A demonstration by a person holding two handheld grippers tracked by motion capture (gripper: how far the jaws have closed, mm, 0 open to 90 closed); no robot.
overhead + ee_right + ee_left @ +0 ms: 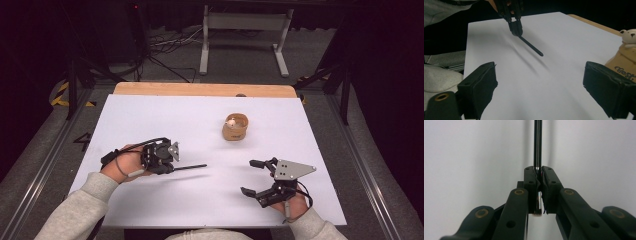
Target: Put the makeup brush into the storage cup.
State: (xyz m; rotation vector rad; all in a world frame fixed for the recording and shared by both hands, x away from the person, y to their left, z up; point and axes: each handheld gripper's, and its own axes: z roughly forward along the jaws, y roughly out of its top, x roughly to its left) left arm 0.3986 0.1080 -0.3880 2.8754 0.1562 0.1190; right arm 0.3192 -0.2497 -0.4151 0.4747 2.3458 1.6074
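A: Where did the work stand at that moment?

B: The left tool (172, 162) was clamped shut on a thin dark rod (192, 166), which stuck out past its jaws toward the middle of the white surface (150, 115). In the left gripper view the rod (537, 143) ran straight up from between the closed pads, so I judged the pick-up as done.

A: And the other hand?

B: The right tool (255, 176) hovered near the front edge with its jaws spread wide and nothing between them. Its own camera looked across at the rod (531, 46), which was held just above the sheet, its shadow underneath.

A: What was left, then?

B: Probably the delivery. A small tan cup (235, 127) with a little bear figure (627, 35) on it stood farther back, well apart from both tools. I'd guess the rod belonged in it, or was due to pass to the right tool first; neither had happened yet.
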